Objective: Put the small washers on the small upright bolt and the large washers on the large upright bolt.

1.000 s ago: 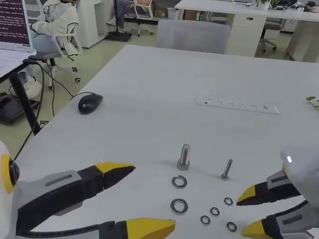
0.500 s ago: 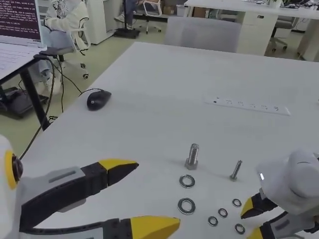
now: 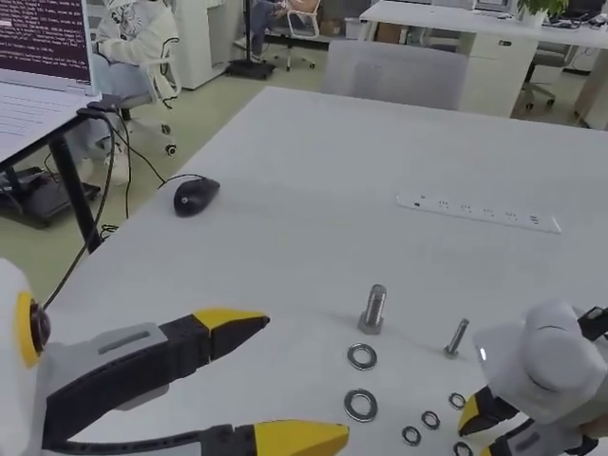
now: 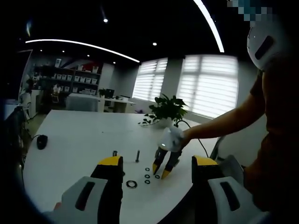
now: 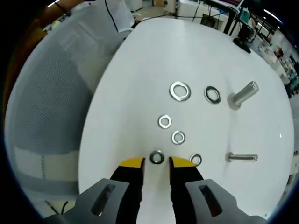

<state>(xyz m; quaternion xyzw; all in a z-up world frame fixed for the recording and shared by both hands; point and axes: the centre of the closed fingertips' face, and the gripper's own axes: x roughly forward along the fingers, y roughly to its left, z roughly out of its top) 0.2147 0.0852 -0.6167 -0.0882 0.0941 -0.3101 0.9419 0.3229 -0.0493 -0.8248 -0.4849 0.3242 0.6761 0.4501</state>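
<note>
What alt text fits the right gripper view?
The right gripper, jaws open, hangs over the white table with a small washer lying at its tips. Beyond lie three more small washers, two large washers, the large bolt and the small bolt, both upright.

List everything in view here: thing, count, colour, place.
large bolt: 1, silver, upright on the table
small bolt: 1, silver, upright, right of the large bolt in the head view
large washers: 2, silver, flat, near side of the large bolt
small washers: 4, silver, flat, near side of the small bolt
mouse: 1, black, table's left side
power strip: 1, white, beyond the bolts
table: 1, white
office chair: 1, grey, table's far edge
left gripper: grey, yellow tips, open
right gripper: grey, yellow tips, slightly open around one small washer
</note>
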